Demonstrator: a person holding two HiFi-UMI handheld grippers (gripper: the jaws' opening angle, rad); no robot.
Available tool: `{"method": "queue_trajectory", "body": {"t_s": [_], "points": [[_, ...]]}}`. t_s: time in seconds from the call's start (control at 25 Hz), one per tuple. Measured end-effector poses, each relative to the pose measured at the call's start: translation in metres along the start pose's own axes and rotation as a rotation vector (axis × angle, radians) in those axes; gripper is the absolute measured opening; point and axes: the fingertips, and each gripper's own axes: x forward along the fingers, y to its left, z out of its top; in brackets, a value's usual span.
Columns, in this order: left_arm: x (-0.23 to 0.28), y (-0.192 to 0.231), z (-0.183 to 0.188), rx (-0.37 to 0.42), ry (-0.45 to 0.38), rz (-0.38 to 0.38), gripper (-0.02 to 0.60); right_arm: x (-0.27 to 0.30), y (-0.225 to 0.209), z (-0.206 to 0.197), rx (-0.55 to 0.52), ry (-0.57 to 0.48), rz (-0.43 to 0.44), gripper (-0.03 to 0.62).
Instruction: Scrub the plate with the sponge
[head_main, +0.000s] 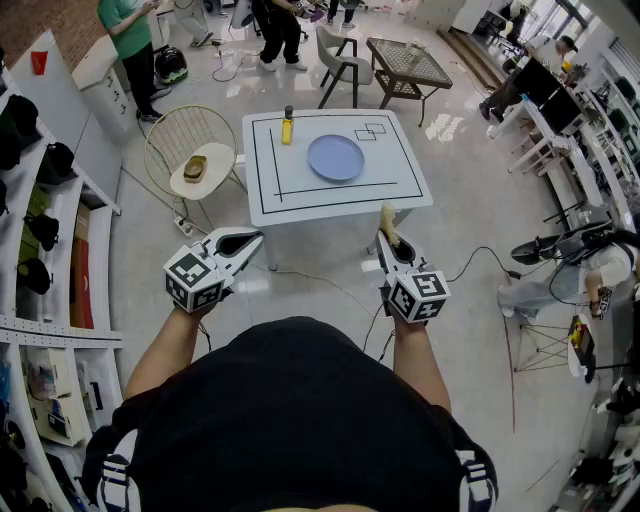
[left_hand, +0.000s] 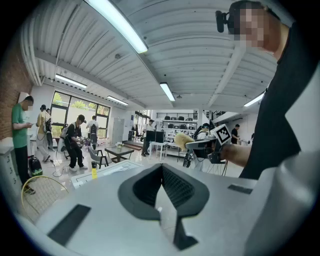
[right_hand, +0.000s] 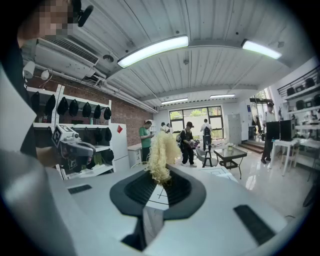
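A round blue plate (head_main: 336, 157) lies on the white table (head_main: 400, 190), some way ahead of both grippers. My right gripper (head_main: 385, 235) is held off the table's near edge, shut on a pale yellow sponge (head_main: 387, 222). The sponge (right_hand: 162, 152) sticks up from between the tips of the right gripper (right_hand: 161, 175). My left gripper (head_main: 255, 238) hangs to the left at about the same height, its tips together and nothing in them. Its pads meet at the tip of the left gripper (left_hand: 162, 166). The left gripper view also shows the sponge (left_hand: 181, 141) across from it.
A yellow bottle (head_main: 287, 126) stands on the table left of the plate. A round wire chair (head_main: 195, 165) with something on its seat is by the table's left side. Shelving (head_main: 50, 250) lines the left wall. A cable (head_main: 330, 285) runs over the floor. People stand further back.
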Motion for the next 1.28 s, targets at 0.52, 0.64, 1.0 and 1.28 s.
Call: {"method": "queue_trajectory", "body": {"t_s": [0.52,0.64,1.0,1.28], "points": [[-0.016,0.021,-0.018,0.018,0.024,0.001,0.008,0.012,0.009,0.002,0.023,-0.019,-0.022,0.035],[-0.018,0.027,-0.023,-0.001,0.028,-0.002,0.008,0.012,0.009,-0.001,0.025,-0.014,-0.030,0.035],[0.003,0.032,-0.021,-0.038,0.018,-0.056,0.009,0.017,-0.008,-0.011,0.040,0.004,-0.062,0.035],[0.020,0.042,-0.019,-0.045,0.031,-0.046,0.008,0.030,-0.034,-0.019,0.046,0.006,-0.066,0.035]]}}
